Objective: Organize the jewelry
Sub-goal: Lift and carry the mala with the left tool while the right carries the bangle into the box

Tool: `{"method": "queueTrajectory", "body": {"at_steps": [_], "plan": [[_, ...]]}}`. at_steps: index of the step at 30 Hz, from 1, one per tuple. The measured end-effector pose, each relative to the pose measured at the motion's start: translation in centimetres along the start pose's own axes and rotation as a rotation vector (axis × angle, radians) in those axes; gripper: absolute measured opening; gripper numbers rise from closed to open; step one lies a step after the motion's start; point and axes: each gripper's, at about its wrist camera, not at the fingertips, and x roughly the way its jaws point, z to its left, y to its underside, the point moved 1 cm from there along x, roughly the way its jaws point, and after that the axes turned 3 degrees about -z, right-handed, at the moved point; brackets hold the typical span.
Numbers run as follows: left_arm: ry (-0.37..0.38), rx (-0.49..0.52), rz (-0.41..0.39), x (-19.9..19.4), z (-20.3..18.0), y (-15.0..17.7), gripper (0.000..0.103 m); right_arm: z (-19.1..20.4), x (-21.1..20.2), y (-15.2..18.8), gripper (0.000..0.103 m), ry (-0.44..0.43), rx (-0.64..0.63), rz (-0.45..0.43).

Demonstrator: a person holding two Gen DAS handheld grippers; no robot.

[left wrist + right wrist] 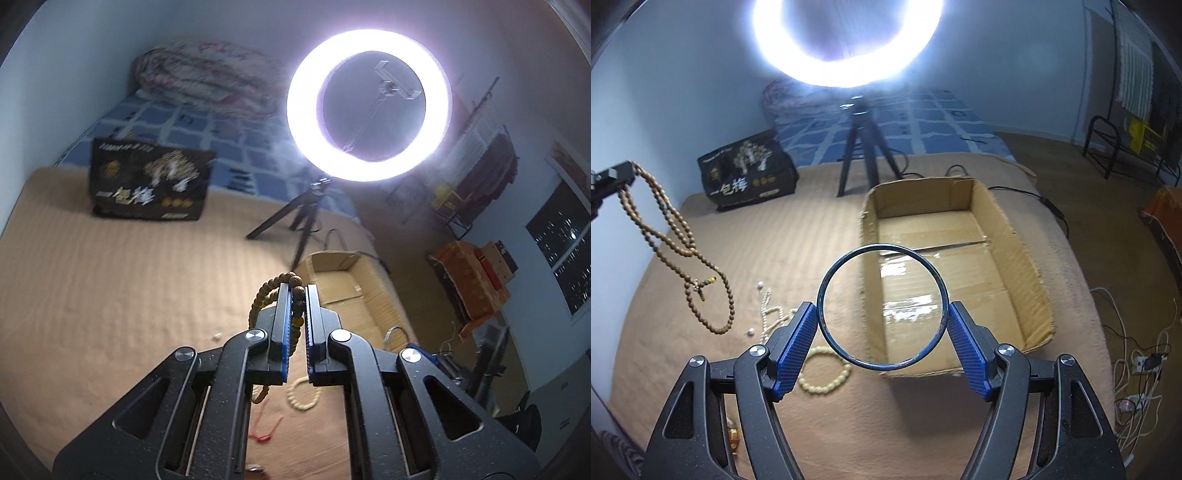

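Left hand-held gripper [298,295] clamped tight on brown bead necklace [670,236]. Right hand-held gripper [882,325] spread wide, pads gripping dark bangle [833,271]. Black bag [748,175] at bed's far edge reads "一包梅".

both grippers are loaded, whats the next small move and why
Probably carry the right gripper forward over the cardboard box and open it. It already holds the dark bangle across its pads just short of the box's near edge, and the box looks empty. The left gripper, shut on the brown bead necklace, hangs further off.
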Motion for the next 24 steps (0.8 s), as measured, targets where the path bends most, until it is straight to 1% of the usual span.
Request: {"method": "queueTrajectory", "body": {"at_steps": [4, 9, 18, 24], "plan": [[0.038, 0.039, 0.003, 1.4, -3.2, -0.9, 0.004, -1.8, 0.1, -0.5, 0.072, 0.014, 0.037, -0.002], [0.067, 0.083, 0.016, 3.8, -6.9, -1.7, 0.004, -3.4, 0.4, -0.8, 0.072, 0.024, 0.065, 0.004], [0.116, 0.086, 0.04, 7.6, -10.8, -2.8, 0.004, -6.4, 2.1, -0.7, 0.072, 0.071, 0.105, 0.038], [0.116, 0.123, 0.054, 10.3, -13.4, -3.1, 0.004, -7.9, 3.4, -0.5, 0.072, 0.091, 0.137, 0.065]]}}
